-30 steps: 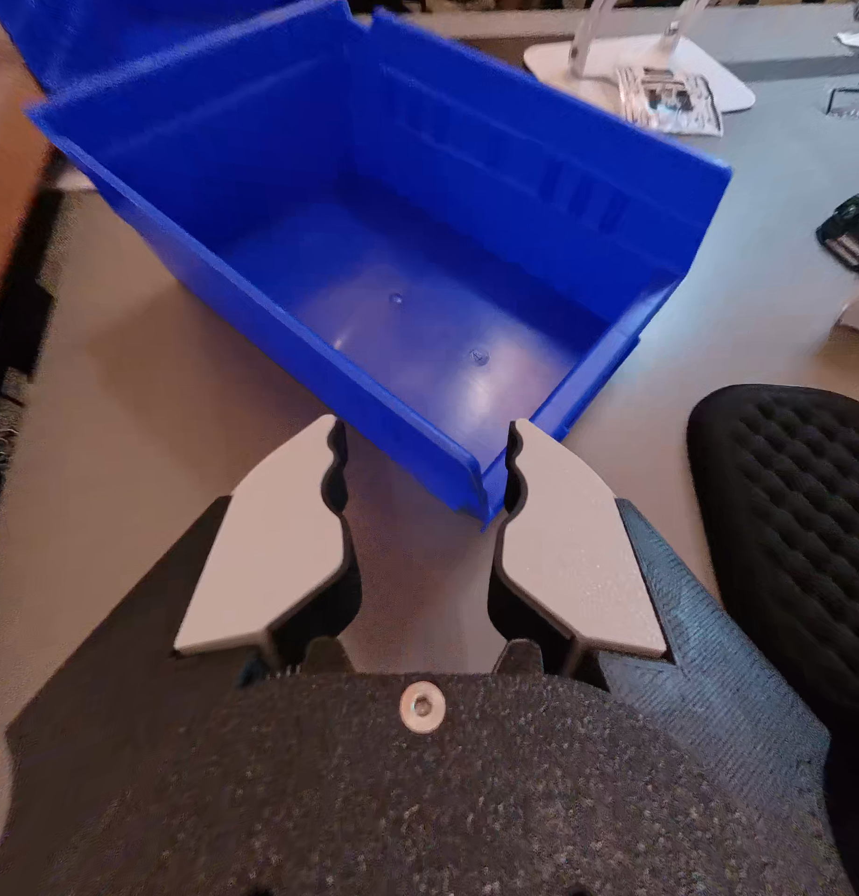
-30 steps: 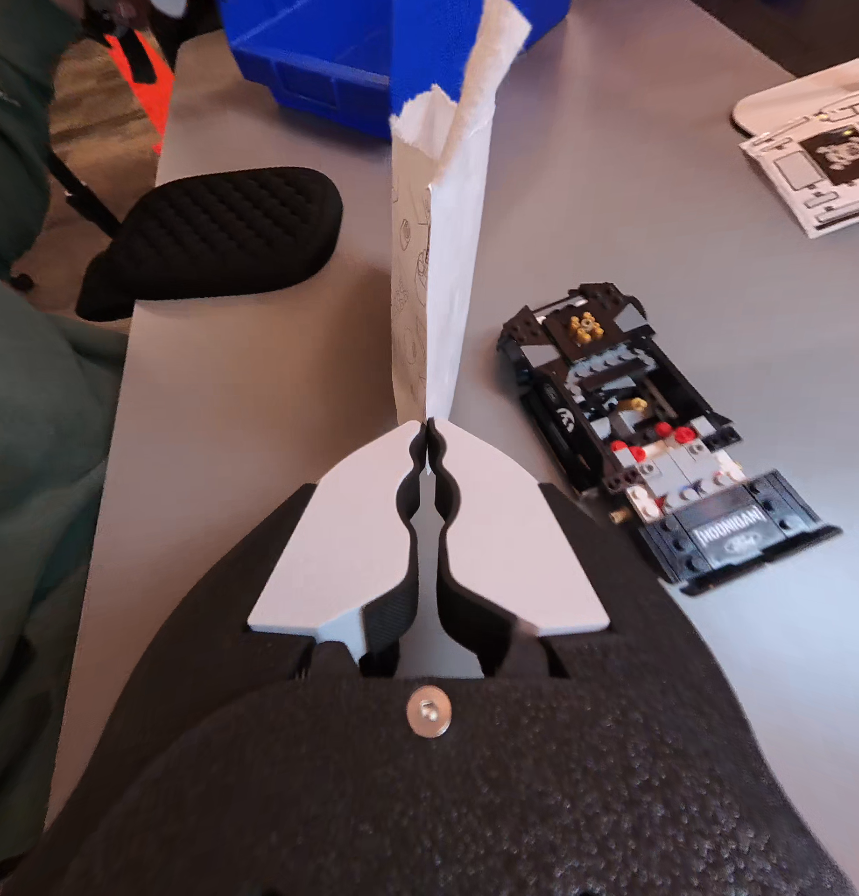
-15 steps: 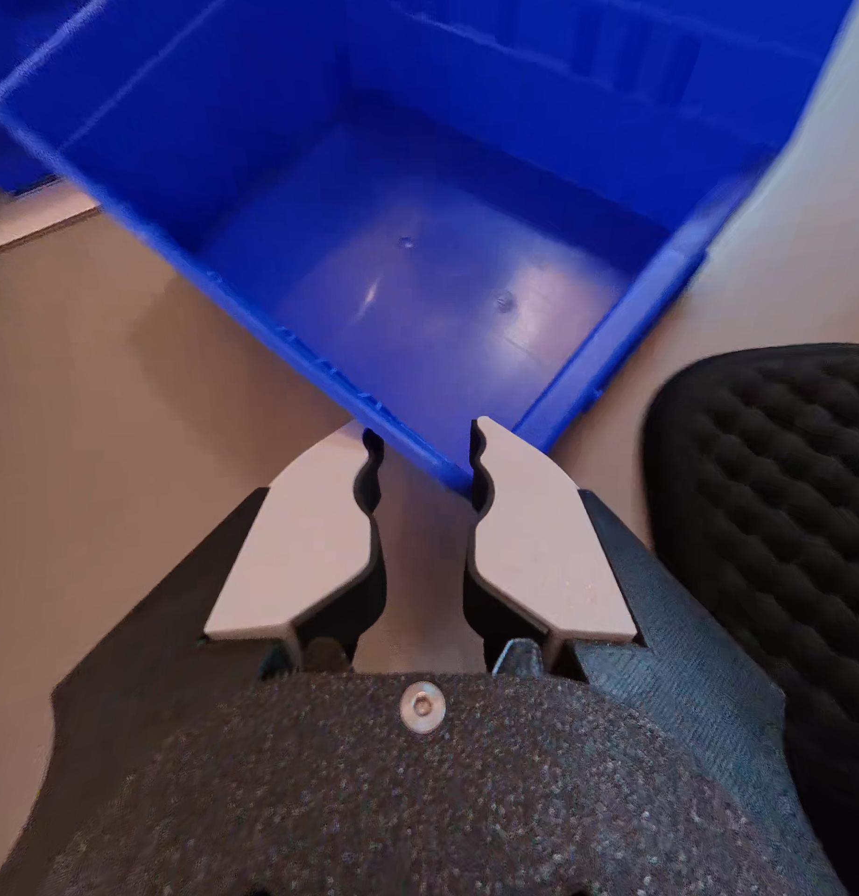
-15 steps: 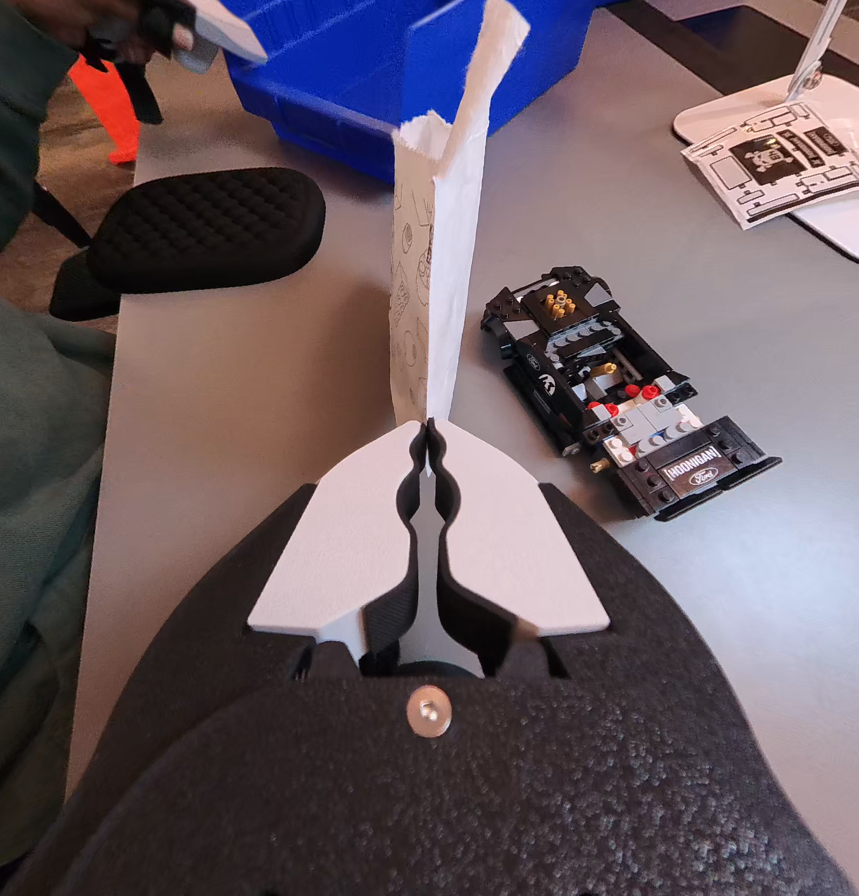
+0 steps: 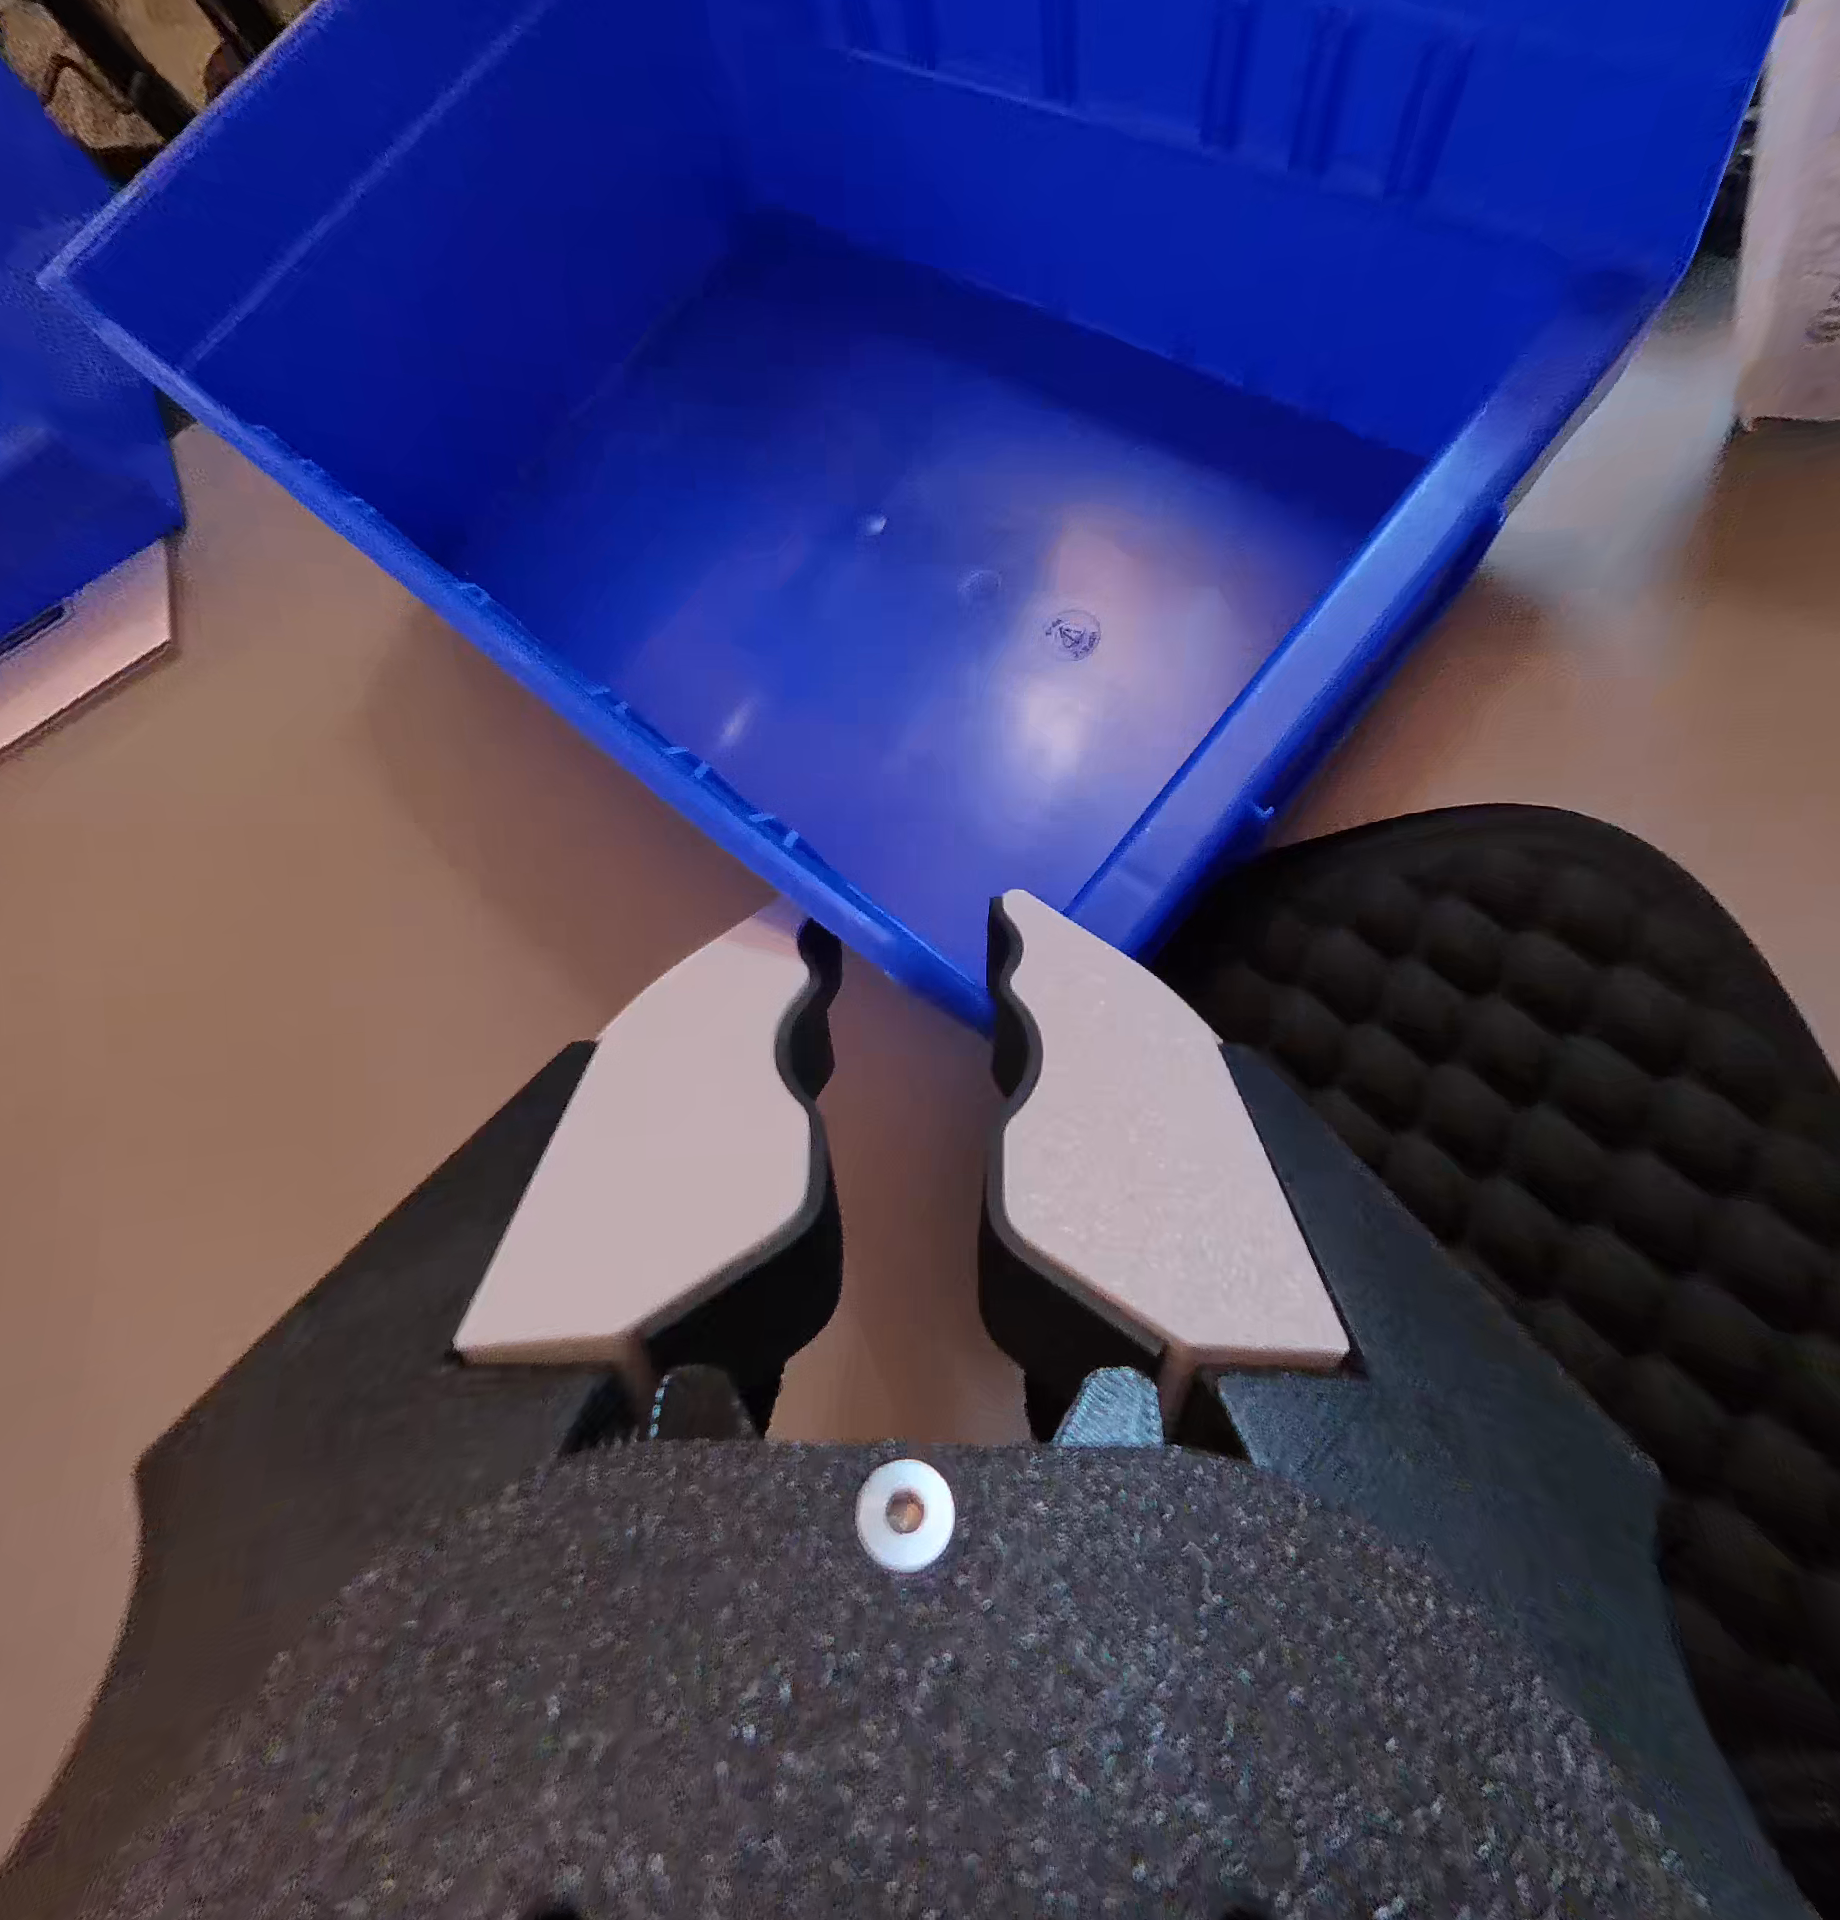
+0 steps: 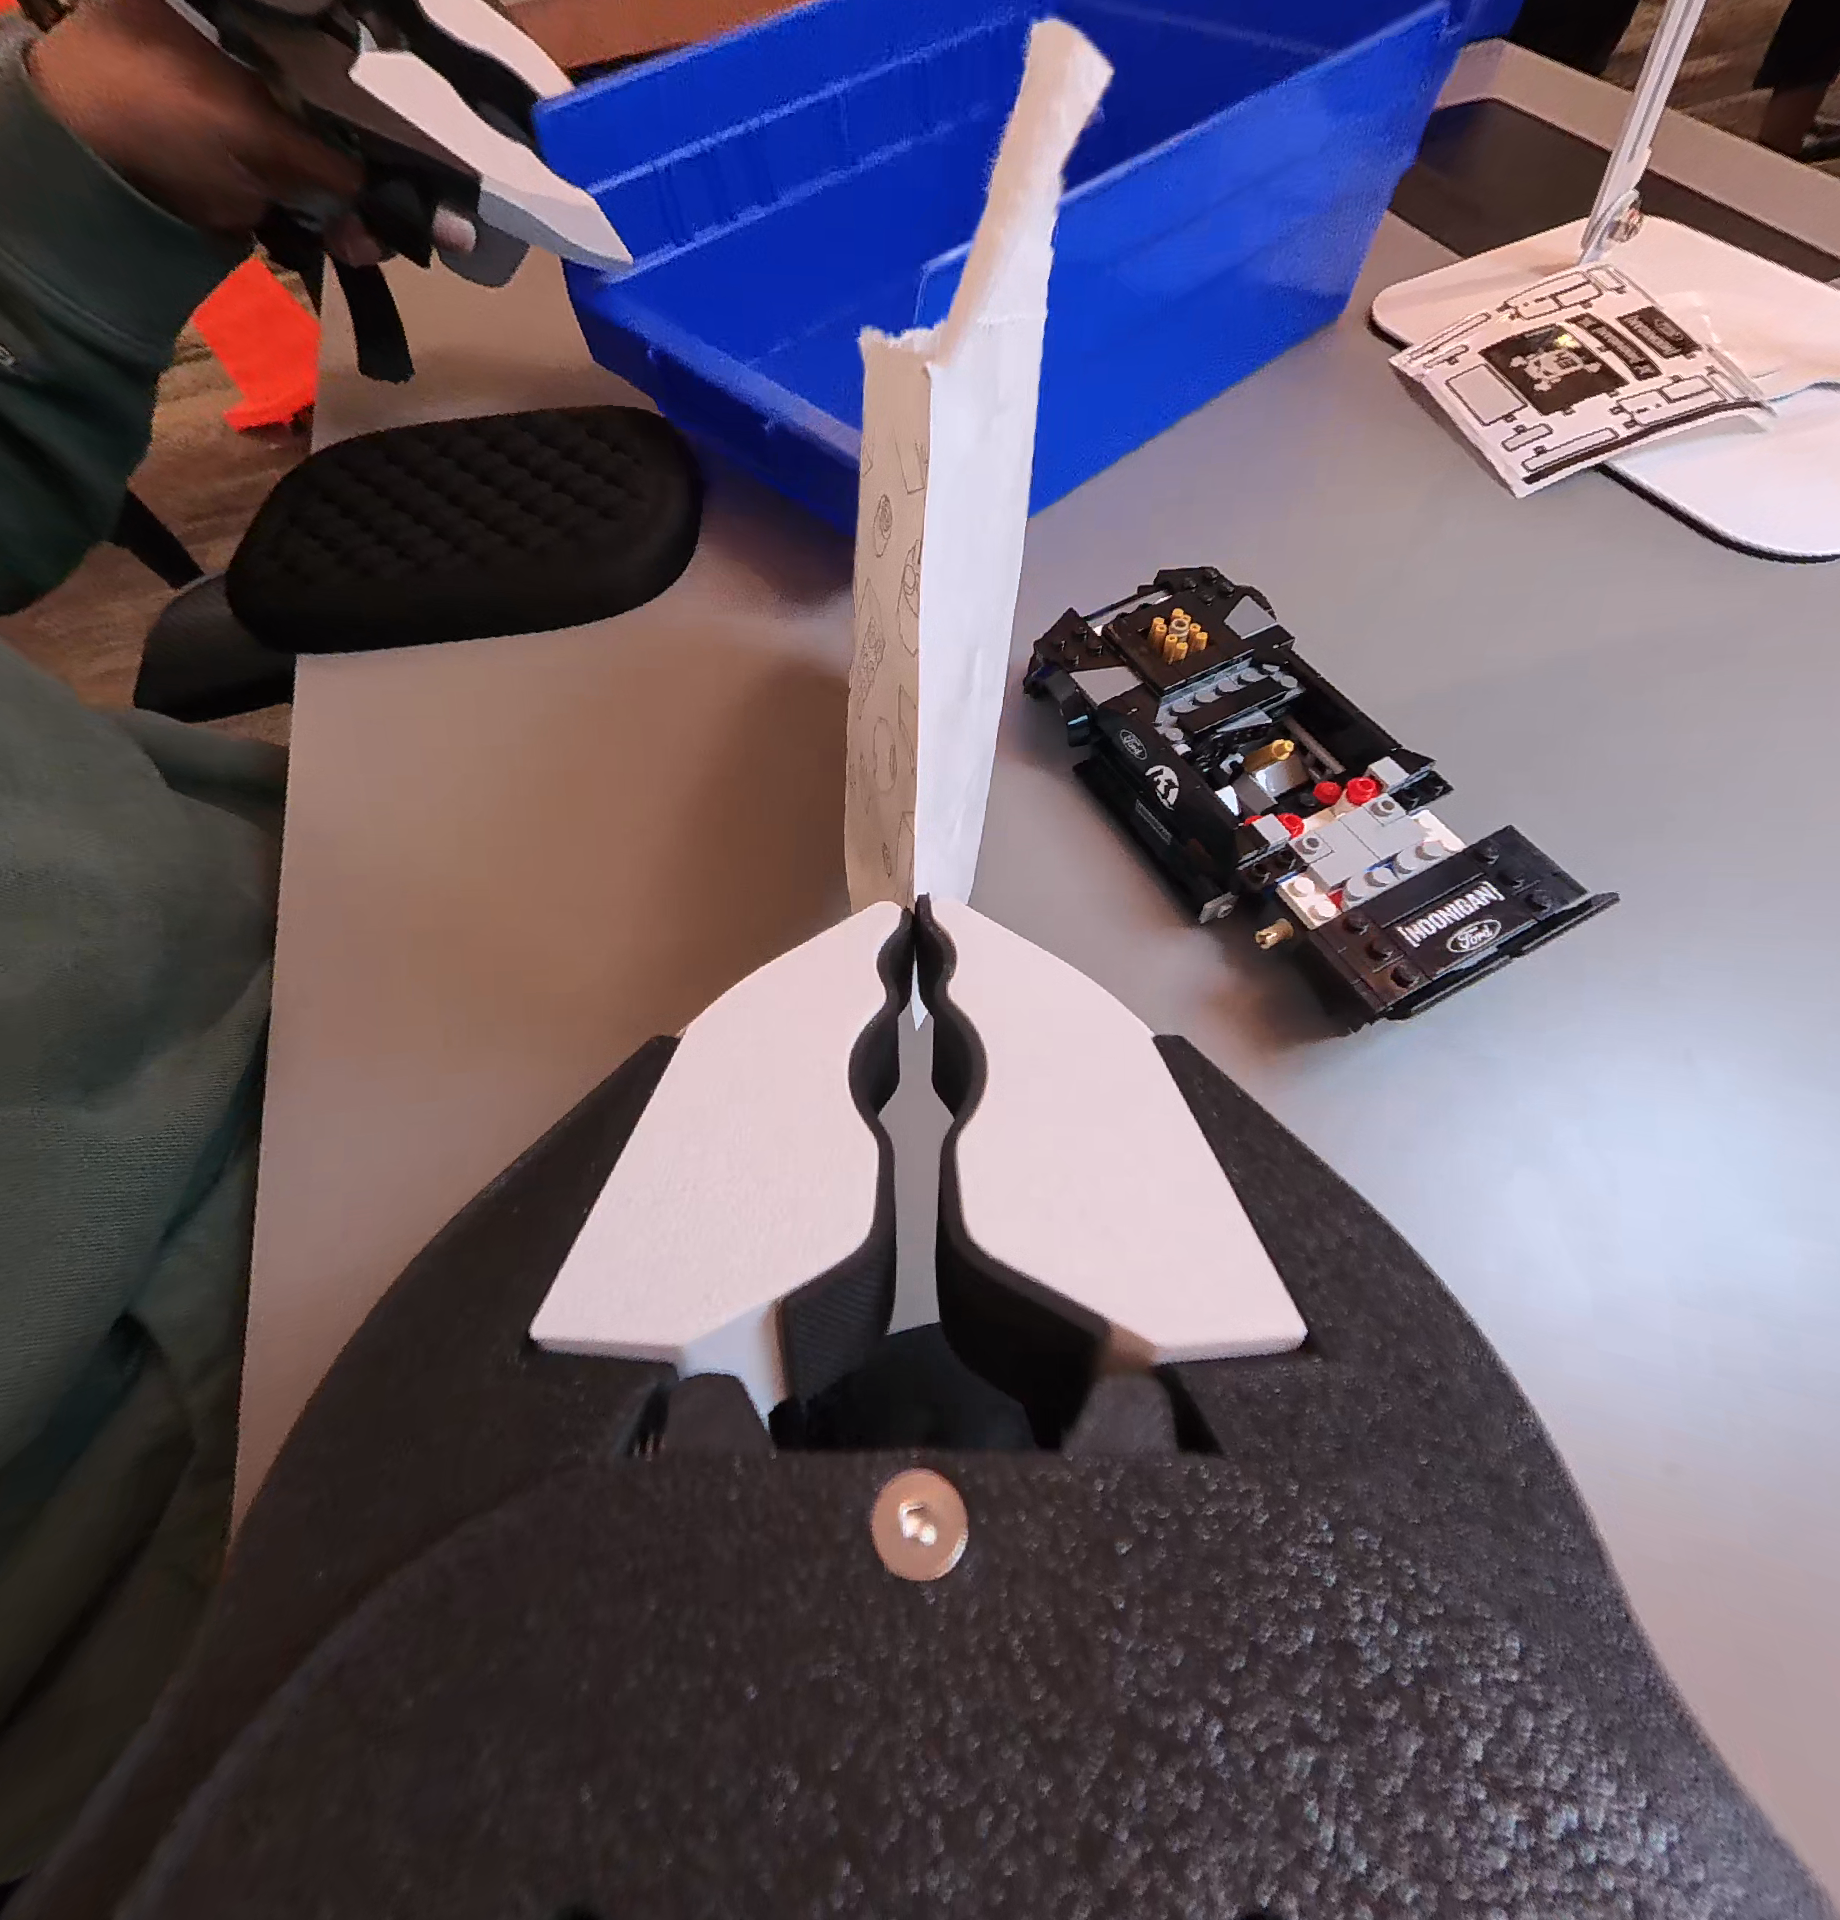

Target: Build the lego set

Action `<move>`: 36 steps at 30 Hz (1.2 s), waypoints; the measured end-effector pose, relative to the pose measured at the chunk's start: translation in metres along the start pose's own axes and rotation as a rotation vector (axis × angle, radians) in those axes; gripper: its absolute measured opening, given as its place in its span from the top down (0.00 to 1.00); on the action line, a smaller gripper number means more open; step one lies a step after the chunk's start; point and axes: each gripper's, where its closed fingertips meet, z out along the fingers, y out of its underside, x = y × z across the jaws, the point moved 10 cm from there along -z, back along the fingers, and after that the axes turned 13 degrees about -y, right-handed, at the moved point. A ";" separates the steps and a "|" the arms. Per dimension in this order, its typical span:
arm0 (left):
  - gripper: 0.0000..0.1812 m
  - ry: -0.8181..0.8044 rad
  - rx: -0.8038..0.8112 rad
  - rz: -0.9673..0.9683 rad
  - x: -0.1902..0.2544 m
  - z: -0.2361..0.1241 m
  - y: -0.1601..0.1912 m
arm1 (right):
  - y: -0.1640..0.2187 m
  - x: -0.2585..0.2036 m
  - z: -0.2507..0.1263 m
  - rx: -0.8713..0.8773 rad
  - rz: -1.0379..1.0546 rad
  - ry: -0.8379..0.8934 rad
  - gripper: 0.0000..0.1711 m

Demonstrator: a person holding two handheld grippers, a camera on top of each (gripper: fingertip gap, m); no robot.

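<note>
My right gripper (image 6: 921, 912) is shut on the bottom edge of a torn-open white paper bag (image 6: 957, 623) and holds it upright above the grey table (image 6: 1518, 1195). A partly built black lego car (image 6: 1290, 790) lies on the table just right of the bag. My left gripper (image 5: 911, 935) is open and empty, with its fingertips at the near corner of an empty blue bin (image 5: 542, 582). The same bin (image 6: 1155, 260) stands behind the bag in the right wrist view, where the left gripper (image 6: 500, 187) shows at the upper left.
A black chair armrest (image 5: 1518, 1143) sits right of the bin corner and also shows in the right wrist view (image 6: 459, 509). A second blue bin (image 5: 43, 468) is at the left. A sticker sheet (image 6: 1581, 364) lies on a white stand base (image 6: 1778, 488) at far right. Tip to tip, the grippers are about 35 cm apart.
My left gripper moved in to the bin's near corner and its jaws narrowed. My right gripper, still holding the bag, shifted so that more of the bin and the left gripper come into view.
</note>
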 end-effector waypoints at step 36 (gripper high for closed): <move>0.73 0.700 0.214 0.365 0.202 0.052 -0.089 | 0.045 -0.029 -0.036 -0.140 -0.002 -0.233 1.00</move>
